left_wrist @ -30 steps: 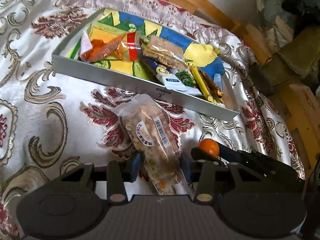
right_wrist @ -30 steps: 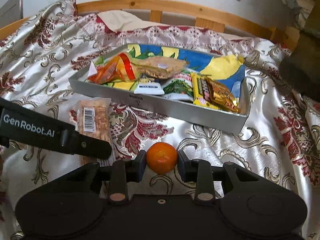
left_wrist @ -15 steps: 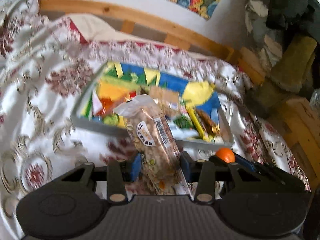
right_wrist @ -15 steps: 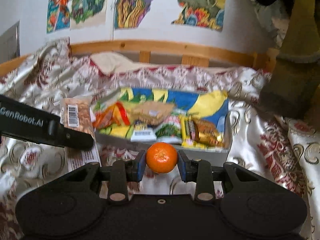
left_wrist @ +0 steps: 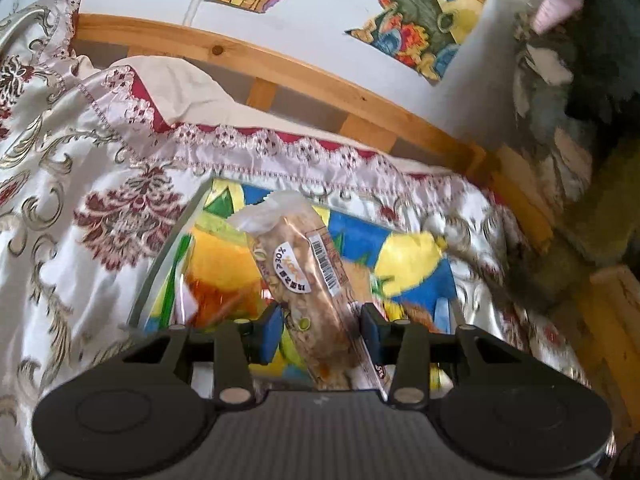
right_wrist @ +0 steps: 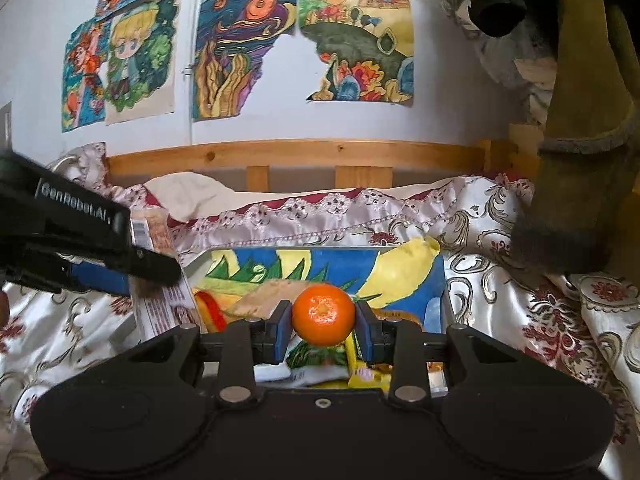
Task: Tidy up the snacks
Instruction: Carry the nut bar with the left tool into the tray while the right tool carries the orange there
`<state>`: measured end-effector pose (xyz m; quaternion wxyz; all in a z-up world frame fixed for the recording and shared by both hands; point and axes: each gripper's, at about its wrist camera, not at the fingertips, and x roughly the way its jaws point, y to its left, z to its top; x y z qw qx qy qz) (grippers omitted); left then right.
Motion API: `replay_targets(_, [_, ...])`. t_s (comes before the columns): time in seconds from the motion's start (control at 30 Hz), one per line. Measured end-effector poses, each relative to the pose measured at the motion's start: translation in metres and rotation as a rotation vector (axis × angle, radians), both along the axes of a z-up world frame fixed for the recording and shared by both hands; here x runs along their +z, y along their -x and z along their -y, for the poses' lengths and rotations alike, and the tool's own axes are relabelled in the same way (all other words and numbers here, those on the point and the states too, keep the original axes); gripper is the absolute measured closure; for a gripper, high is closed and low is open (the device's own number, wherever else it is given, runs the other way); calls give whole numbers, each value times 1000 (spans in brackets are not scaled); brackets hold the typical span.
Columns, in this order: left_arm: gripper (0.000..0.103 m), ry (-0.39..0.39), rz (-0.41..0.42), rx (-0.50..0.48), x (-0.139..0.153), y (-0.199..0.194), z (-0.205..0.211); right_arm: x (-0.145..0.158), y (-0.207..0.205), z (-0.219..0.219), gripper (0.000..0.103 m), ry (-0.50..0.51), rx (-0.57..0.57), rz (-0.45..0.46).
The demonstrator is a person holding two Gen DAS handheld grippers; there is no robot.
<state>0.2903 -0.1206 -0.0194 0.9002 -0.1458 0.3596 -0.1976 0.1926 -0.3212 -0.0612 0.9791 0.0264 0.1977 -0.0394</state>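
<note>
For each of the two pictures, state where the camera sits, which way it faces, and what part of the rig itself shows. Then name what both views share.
Left wrist: rides on the left gripper, facing the headboard over the tray; its own fingers grip a nut packet.
Right wrist: rides on the right gripper, facing the postered wall; its fingers grip a tangerine, with the left gripper at left.
Shared: tray, nut packet, headboard, bedspread.

The orange [right_wrist: 322, 314] is bright orange. The tray [right_wrist: 340, 264] lining shows blue, yellow and green shapes. The bedspread [left_wrist: 100, 184] is cream satin with maroon flowers and gold scrolls.
</note>
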Motion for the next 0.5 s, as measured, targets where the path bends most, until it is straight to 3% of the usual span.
replay_targets(0.23, [58,-15,-8,27,0,-56,9,-14,-32,4,68,0,-20,-31])
replay_targets(0.5, [58,-105,-116,15,-24,-110,23,-34,-64,4,68,-39,-5,-102])
